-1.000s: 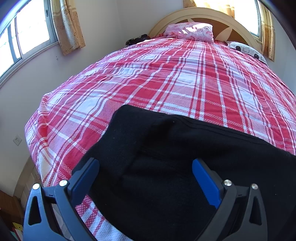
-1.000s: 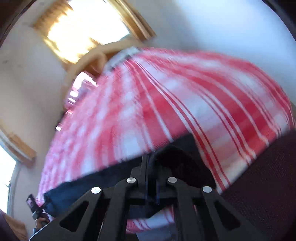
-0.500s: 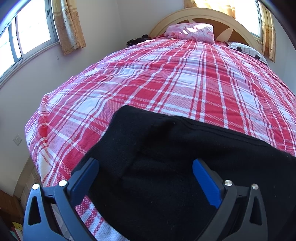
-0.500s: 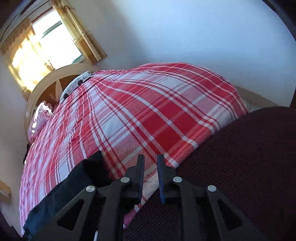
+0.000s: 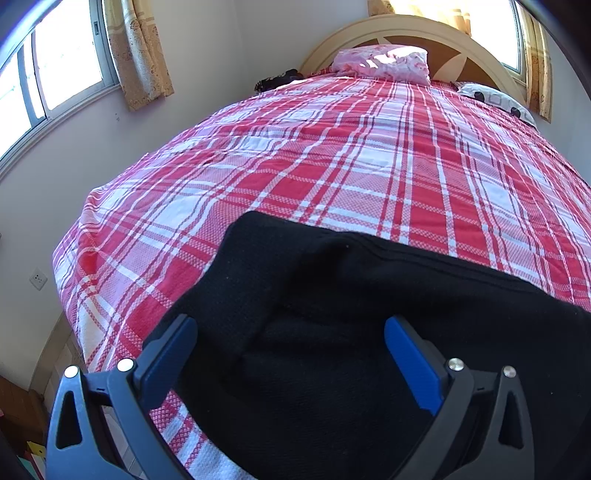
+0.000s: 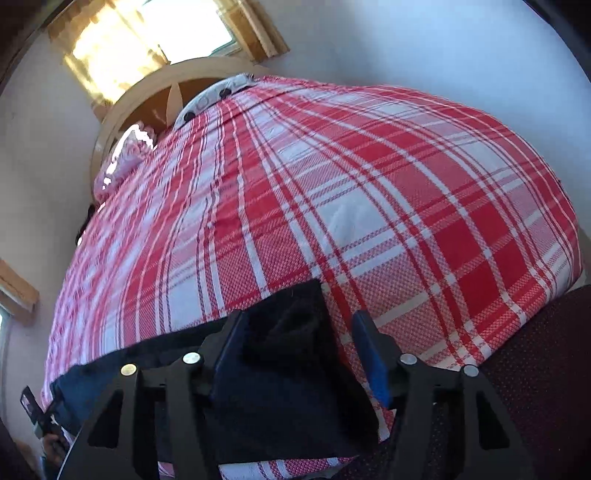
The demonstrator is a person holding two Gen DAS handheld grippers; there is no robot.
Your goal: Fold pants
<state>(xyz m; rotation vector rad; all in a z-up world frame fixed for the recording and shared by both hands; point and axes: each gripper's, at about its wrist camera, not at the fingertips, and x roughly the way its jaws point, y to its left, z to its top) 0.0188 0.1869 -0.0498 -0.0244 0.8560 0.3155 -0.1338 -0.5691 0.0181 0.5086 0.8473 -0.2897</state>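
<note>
- Left wrist view: one pair of black pants (image 5: pixel 332 332) lies across the near end of the bed (image 5: pixel 332 155), on the red-and-white checked cover.
- The left gripper (image 5: pixel 291 362) hangs over the pants with its two blue-padded fingers (image 5: pixel 410 362) spread wide, holding nothing; dark cloth fills the gap between them.
- At the far end I count two pillows: one pink pillow (image 5: pixel 384 62) in the middle and one white dotted pillow (image 5: pixel 495 99) to the right, both against the one curved headboard (image 5: pixel 406 29).
- Two windows show, one window (image 5: pixel 48 70) on the left wall with a beige curtain (image 5: pixel 136 51) beside it, and a second behind the headboard.
- Right wrist view: the right gripper (image 6: pixel 299 354) is also wide open, gripping nothing, its two fingers astride a corner of the pants (image 6: pixel 280 369) at the near edge of the bed (image 6: pixel 332 184).
- The pants stretch away to the left along that near edge.
</note>
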